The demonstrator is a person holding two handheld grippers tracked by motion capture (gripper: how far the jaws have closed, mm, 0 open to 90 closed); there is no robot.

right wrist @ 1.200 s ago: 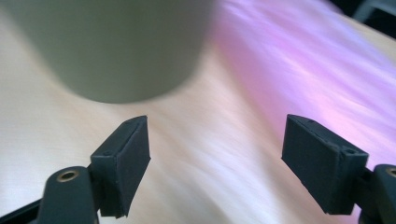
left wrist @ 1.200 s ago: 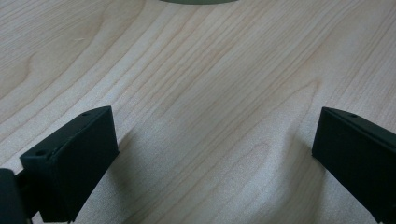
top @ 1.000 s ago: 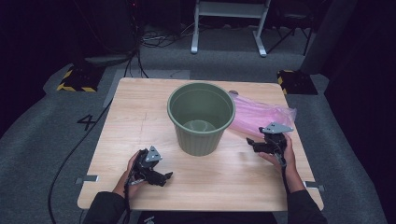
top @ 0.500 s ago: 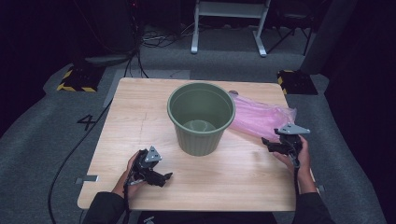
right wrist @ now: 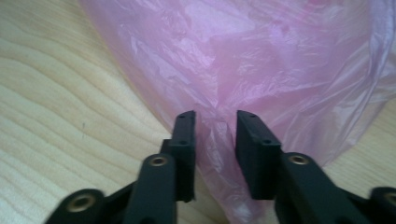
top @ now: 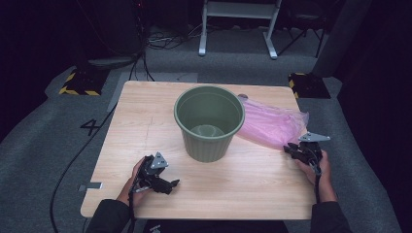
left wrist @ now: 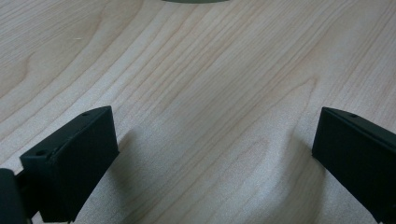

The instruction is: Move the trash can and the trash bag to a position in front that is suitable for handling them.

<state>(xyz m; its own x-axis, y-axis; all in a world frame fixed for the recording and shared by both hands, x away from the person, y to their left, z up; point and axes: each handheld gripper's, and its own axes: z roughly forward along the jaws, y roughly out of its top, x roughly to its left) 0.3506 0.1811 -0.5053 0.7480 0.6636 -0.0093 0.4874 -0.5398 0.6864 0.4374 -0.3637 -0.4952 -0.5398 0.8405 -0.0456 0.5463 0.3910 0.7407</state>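
A green plastic bucket [top: 209,121] stands upright and empty in the middle of the wooden table [top: 141,116]. To its right a crumpled pink plastic bag [top: 272,125] lies flat on the table, touching the bucket's side. My right gripper [top: 291,149] is at the bag's near right edge. In the right gripper view its jaws [right wrist: 215,116] stand a narrow gap apart, with a fold of the pink bag [right wrist: 280,60] between them. My left gripper [top: 167,184] rests near the front left of the table. Its jaws [left wrist: 212,114] are wide open over bare wood, and the bucket's base [left wrist: 194,1] lies just ahead.
Grey carpet surrounds the table, with a cable [top: 73,165] trailing on the left and yellow-black striped blocks [top: 77,82] behind. A white metal stand [top: 238,24] is beyond the far edge. Bare wood lies between the two grippers at the front.
My right gripper has moved right and slightly toward the person, from beside the bucket to the bag's near right edge. The left gripper has stayed put.
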